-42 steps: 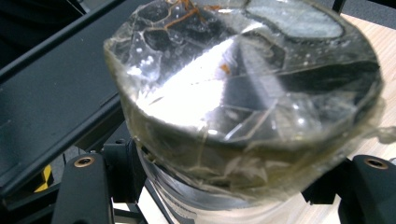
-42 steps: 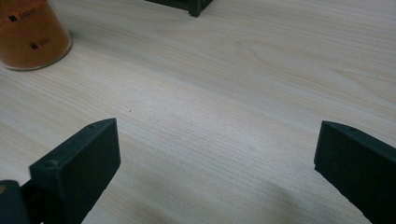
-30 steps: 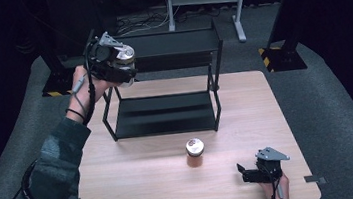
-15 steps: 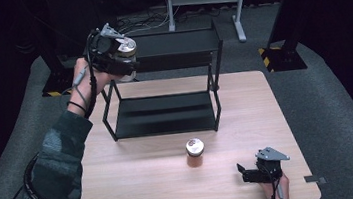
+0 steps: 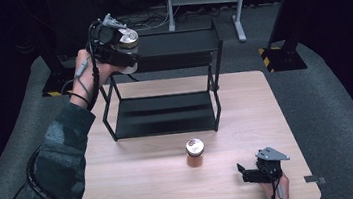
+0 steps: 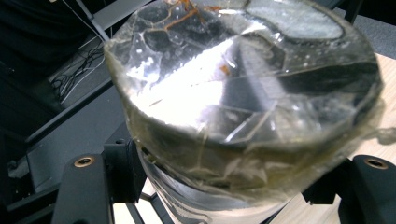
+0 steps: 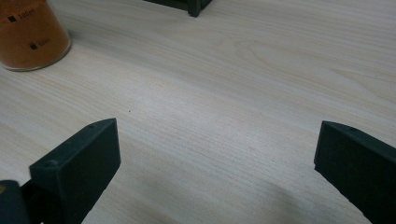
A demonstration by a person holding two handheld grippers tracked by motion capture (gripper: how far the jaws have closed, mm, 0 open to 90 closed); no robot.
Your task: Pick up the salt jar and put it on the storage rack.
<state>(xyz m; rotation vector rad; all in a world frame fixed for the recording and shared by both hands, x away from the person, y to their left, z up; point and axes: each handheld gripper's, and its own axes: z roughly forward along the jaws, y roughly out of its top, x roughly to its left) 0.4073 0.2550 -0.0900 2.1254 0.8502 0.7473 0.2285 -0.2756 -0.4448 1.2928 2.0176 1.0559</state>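
Since a second ago the left tool (image 5: pixel 126 47) has climbed and drifted toward twelve o'clock, carrying its jar (image 5: pixel 126 40) from beside the rack's top left corner to a spot above the top shelf's left end; the right tool (image 5: pixel 247 173) and the second jar (image 5: pixel 195 152) have stayed where they were. In the high view the left tool is held up at about eleven o'clock by a hand (image 5: pixel 86 72) on a camouflage-patterned sleeve (image 5: pixel 58 163), its cable looping down past the wrist. The left gripper view shows both black jaws pressed against the lower sides of the clear jar (image 6: pixel 243 98), which is wrapped in wrinkled transparent film and has a grey band near its base; the tool is closed on it. A black two-level rack (image 5: pixel 162 81) stands on the far half of the wooden tabletop (image 5: pixel 139 184), its lower shelf bare. The second jar, with orange contents and a pale lid, stands upright on the tabletop near six o'clock of the rack, well apart from it. The right tool rests low at about five o'clock, near the tabletop's front right corner, pointing toward nine o'clock. In the right gripper view its jaws stand wide apart with bare wood between them, and the orange jar (image 7: pixel 32 32) sits at ten o'clock, printed with measuring marks.
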